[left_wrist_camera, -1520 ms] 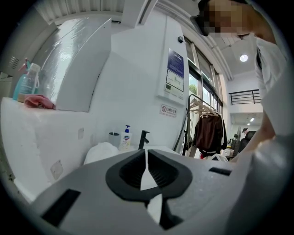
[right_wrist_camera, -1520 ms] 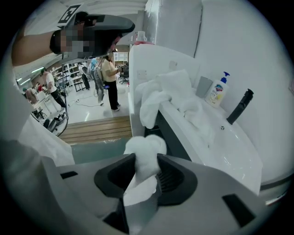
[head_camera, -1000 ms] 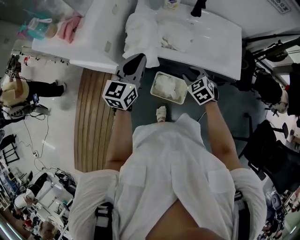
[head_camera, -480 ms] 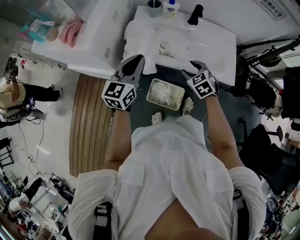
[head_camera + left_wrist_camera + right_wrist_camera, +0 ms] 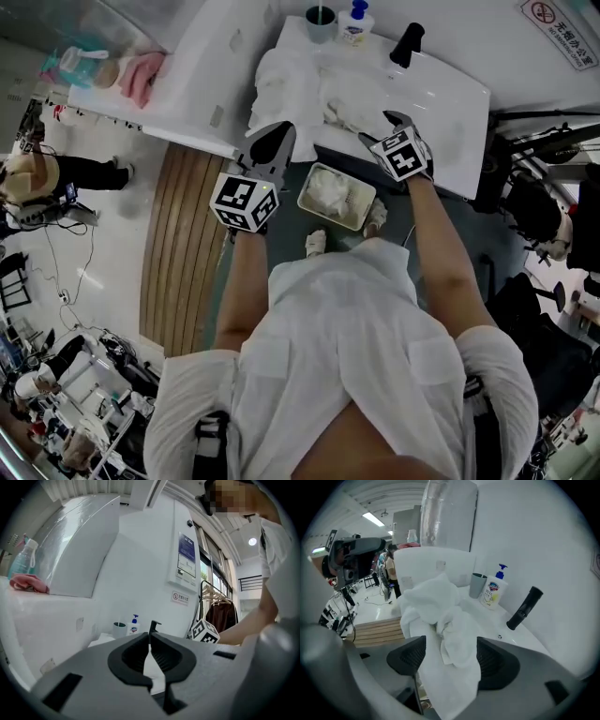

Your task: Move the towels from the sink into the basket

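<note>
Left gripper (image 5: 150,638): jaws pressed together. It is at the front edge of the sink (image 5: 441,89), just beside the hanging cloth.
Right gripper (image 5: 452,660): jaws spread wide, and they have just been opening. White cloth shows between them, but the pads do not press on it.
Towels (image 5: 295,80): a white heap in the left part of the sink, spilling over its front edge.
Basket (image 5: 306,192): on the floor below the sink, between the two grippers, with one white towel (image 5: 337,195) inside.
Back of the sink: a cup (image 5: 320,21), a soap bottle (image 5: 354,19) and a black tap (image 5: 406,44).
</note>
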The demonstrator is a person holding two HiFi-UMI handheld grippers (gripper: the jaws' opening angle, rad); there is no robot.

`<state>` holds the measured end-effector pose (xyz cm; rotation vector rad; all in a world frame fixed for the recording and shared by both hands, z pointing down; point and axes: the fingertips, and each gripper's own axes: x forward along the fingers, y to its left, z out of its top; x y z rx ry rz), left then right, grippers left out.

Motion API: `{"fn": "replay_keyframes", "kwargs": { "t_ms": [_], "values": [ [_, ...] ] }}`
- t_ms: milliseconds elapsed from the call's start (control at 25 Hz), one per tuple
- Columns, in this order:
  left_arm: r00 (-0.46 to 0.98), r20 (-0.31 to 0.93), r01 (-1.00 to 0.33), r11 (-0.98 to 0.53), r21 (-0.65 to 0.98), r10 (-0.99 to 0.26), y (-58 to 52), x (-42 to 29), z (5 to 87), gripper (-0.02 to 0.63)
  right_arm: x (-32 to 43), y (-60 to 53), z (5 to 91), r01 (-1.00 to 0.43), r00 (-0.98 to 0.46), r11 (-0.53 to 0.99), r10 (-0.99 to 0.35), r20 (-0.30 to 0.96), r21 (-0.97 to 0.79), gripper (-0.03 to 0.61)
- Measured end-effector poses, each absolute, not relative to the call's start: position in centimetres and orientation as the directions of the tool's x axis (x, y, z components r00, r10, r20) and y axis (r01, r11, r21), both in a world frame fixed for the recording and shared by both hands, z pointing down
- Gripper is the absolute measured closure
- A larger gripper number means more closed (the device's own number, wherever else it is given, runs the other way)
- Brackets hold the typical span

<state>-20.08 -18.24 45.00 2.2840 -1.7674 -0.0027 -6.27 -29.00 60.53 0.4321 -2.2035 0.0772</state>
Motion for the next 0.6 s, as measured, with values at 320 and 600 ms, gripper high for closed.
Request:
{"fn": "replay_keyframes", "kwargs": {
  "t_ms": [320,600],
  "values": [
    [0.223,0.182,-0.962,-0.186,0.201,-0.958,-21.7,-19.5,46.1,0.592,-9.6,-34.1,64.2,-0.343,-0.584,0.938,-0.171,0.793,-0.05,0.209],
    [0.204,0.229,-0.965,-0.157,0.209,-0.952,-23.2,-18.6,48.3,0.592,-13.1,-37.3,66.3,-0.396,-0.591,0.911,-0.154,0.792,-0.119,0.204]
  ]
}}
